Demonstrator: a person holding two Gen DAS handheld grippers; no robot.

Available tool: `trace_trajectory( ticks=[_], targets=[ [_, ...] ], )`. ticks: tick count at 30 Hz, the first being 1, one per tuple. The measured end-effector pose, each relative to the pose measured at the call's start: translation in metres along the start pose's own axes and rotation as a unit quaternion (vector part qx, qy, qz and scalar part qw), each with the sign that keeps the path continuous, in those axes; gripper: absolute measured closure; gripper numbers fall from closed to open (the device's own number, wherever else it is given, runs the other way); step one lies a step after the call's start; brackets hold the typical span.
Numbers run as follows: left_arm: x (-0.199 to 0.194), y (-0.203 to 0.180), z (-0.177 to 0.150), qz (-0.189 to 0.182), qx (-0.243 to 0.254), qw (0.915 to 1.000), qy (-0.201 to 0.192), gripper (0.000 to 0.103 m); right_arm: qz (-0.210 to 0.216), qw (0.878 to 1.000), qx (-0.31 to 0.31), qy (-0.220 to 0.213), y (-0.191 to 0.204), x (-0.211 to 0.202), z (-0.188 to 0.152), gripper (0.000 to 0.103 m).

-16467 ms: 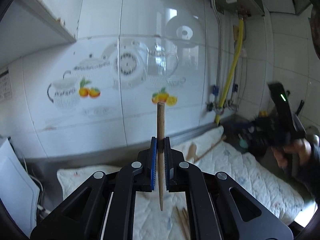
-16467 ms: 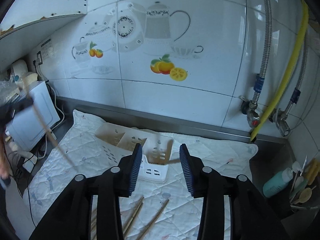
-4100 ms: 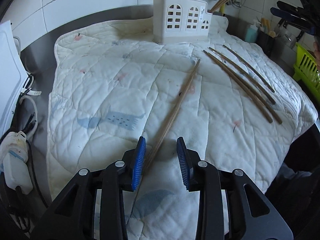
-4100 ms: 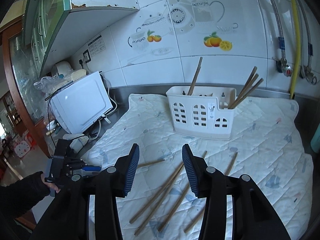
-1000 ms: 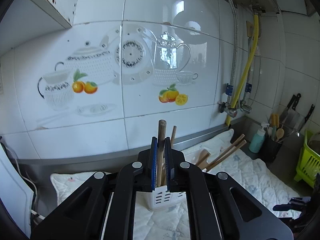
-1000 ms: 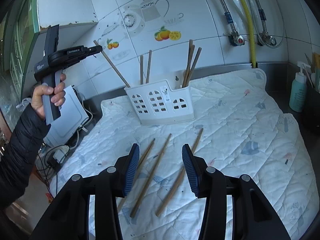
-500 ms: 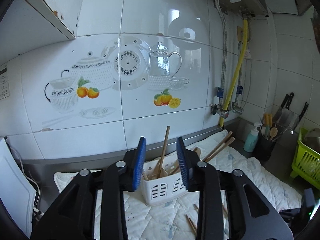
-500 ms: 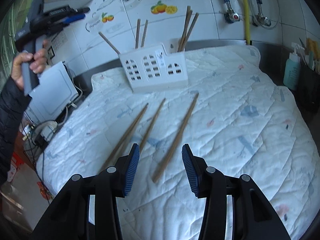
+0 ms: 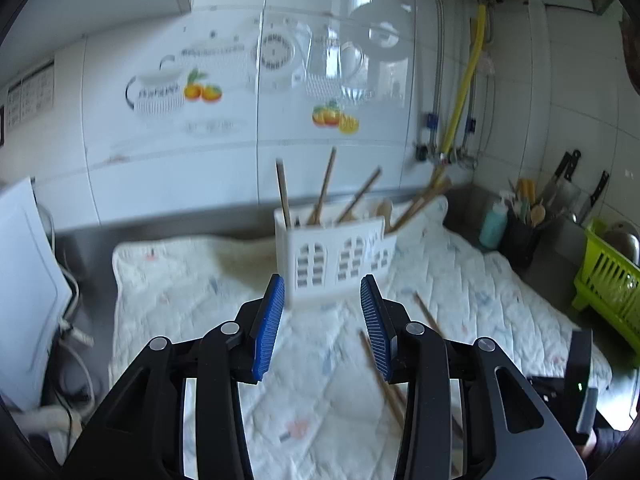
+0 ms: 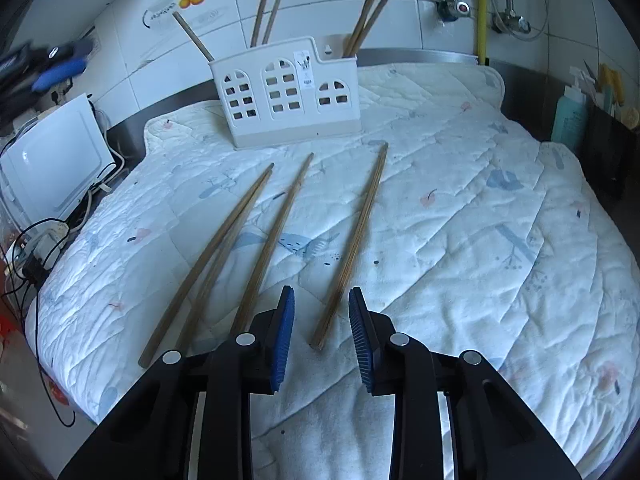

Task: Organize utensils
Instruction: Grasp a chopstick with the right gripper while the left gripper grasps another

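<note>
Standing chopsticks (image 10: 262, 14), white caddy (image 10: 288, 96)

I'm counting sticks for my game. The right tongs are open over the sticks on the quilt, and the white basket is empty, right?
Not quite. In the right wrist view the white basket has sticks standing in it. The right tongs are open over the sticks on the quilt.

light: cool daylight, window glare on wall tiles (image 9: 360, 40) | left view motion-blurred, perhaps moving | right sharp | edges fisheye-bent
</note>
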State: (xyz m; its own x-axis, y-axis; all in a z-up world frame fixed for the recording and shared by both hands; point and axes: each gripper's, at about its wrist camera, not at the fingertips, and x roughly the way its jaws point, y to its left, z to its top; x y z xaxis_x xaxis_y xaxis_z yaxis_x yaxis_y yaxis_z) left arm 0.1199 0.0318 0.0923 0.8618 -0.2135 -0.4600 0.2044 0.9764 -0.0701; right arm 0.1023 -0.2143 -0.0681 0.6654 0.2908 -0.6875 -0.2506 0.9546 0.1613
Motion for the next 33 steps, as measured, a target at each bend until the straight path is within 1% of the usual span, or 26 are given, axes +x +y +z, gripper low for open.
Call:
trace_trajectory(
  ticks=[2, 5, 7, 8, 10, 13, 15, 19, 24, 27, 28, 31, 33],
  targets=[
    [-0.001, -0.002, -0.021, -0.006, -0.013, 0.9998, 0.016, 0.063, -0.005, 1.000, 0.002, 0.003, 0.000, 0.005, -0.001, 0.078],
    [0.001, -0.010, -0.053, -0.020, -0.026, 0.9984, 0.045, 0.063, -0.017, 1.000, 0.000, 0.000, 0.002, 0.008, -0.001, 0.084],
    [0.006, -0.016, -0.073, -0.032, -0.032, 0.9966, 0.068, 0.063, -0.026, 1.000, -0.004, -0.001, 0.003, 0.010, 0.000, 0.089],
    [0.008, -0.020, -0.083, -0.036, -0.035, 0.9957, 0.078, 0.063, -0.028, 1.000, -0.005, -0.002, 0.002, 0.010, 0.000, 0.090],
    [0.013, -0.026, -0.100, -0.045, -0.044, 0.9932, 0.098, 0.063, -0.029, 1.000, -0.006, -0.003, 0.002, 0.010, 0.000, 0.092],
    [0.020, -0.035, -0.122, -0.044, -0.043, 0.9910, 0.118, 0.063, -0.033, 0.999, -0.007, -0.005, 0.001, 0.009, -0.001, 0.096],
    [0.024, -0.041, -0.133, -0.054, -0.048, 0.9885, 0.133, 0.063, -0.031, 0.999, -0.005, -0.006, -0.002, 0.007, -0.001, 0.097],
    [0.033, -0.055, -0.150, -0.068, -0.058, 0.9845, 0.151, 0.063, -0.030, 0.999, -0.001, -0.012, -0.006, 0.003, -0.001, 0.097],
    [0.042, -0.075, -0.163, -0.070, -0.042, 0.9843, 0.156, 0.064, -0.028, 0.999, 0.000, -0.025, -0.011, -0.009, 0.001, 0.097],
    [0.047, -0.080, -0.166, -0.059, -0.033, 0.9859, 0.153, 0.068, -0.028, 0.999, -0.001, -0.036, -0.012, -0.018, 0.004, 0.097],
    [0.048, -0.080, -0.167, -0.057, -0.035, 0.9859, 0.153, 0.073, -0.027, 0.999, -0.003, -0.040, -0.012, -0.022, 0.005, 0.097],
    [0.051, -0.077, -0.169, -0.053, -0.041, 0.9859, 0.153, 0.078, -0.027, 0.998, -0.008, -0.053, -0.012, -0.032, 0.009, 0.097],
    [0.050, -0.079, -0.169, -0.046, -0.034, 0.9869, 0.151, 0.078, -0.027, 0.998, -0.011, -0.062, -0.012, -0.038, 0.012, 0.097]
  ],
)
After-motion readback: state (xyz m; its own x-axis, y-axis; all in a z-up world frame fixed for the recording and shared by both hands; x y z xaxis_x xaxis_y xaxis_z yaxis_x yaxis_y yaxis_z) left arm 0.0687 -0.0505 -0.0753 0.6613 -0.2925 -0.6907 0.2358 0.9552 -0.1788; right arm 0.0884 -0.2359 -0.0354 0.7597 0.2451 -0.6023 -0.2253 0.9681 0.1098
